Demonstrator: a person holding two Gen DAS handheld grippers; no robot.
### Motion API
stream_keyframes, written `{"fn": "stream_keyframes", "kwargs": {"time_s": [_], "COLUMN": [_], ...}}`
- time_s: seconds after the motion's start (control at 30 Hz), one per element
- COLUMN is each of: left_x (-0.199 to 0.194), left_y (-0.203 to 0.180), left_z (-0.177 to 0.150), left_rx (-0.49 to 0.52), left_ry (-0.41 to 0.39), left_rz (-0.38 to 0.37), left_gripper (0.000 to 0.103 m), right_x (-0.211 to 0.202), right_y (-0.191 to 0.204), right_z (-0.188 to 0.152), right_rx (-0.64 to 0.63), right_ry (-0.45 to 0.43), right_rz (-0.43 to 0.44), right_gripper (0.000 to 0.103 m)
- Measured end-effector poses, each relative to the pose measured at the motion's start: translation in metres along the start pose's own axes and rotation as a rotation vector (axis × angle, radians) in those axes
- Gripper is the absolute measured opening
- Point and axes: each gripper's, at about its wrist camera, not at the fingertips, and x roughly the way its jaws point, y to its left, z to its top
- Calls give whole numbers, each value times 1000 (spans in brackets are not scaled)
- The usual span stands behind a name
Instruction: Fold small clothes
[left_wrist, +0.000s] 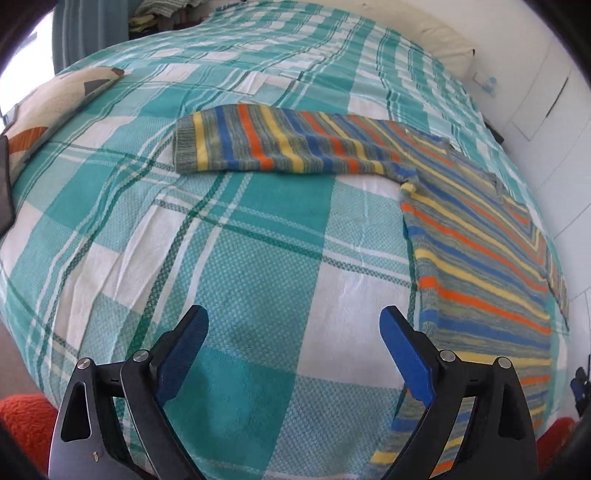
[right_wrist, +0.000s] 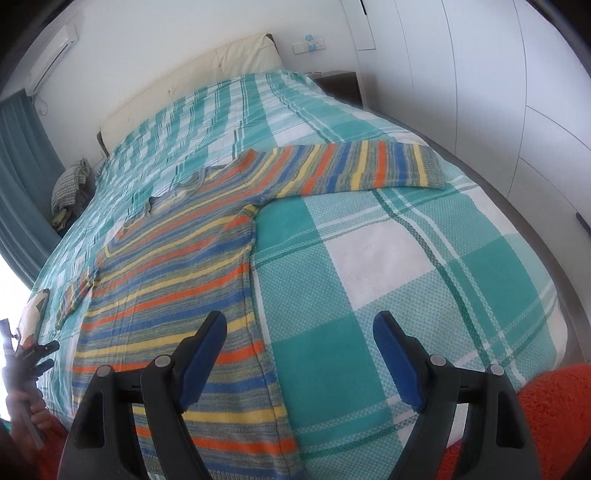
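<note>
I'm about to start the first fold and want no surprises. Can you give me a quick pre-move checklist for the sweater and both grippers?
1. Striped sweater lying flat on the bedspread: ok.
2. Both sleeves spread out: ok.
3. Left gripper open and empty: ok.
4. Right gripper open and empty: ok.
5. Nothing resting on the sweater: ok.
6. Hem fully on the bed: cannot tell, hidden below the fingers.

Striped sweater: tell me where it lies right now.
The striped sweater lies flat on the checked bedspread, sleeves spread out, hem toward both open grippers; the left wrist view shows it on the right.
</note>
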Motion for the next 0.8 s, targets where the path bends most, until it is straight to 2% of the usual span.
{"fn": "stream_keyframes", "kwargs": {"time_s": [0.1,0.23,0.37,0.43,0.63,0.8], "left_x": [15,16,19,21,24,24], "left_y": [2,-4,-10,-10,-11,-12], "left_z": [-5,-12,-18,-18,-20,-21], "left_rx": [5,48,95,101,114,118], "left_ry": [44,48,44,41,35,30], "left_rz": [7,21,64,76,89,97], "left_gripper": [95,101,102,103,103,103], "right_x": [-4,-3,1,3,6,9], "right_y": [-13,-20,-18,-16,-19,-20], "right_z": [1,2,1,1,0,0], "right_rx": [56,101,92,80,77,74], "right_ry": [-9,-12,6,14,9,20], "right_rz": [-6,-7,-18,-40,-116,-142], "right_gripper": [81,81,82,89,98,98]}}
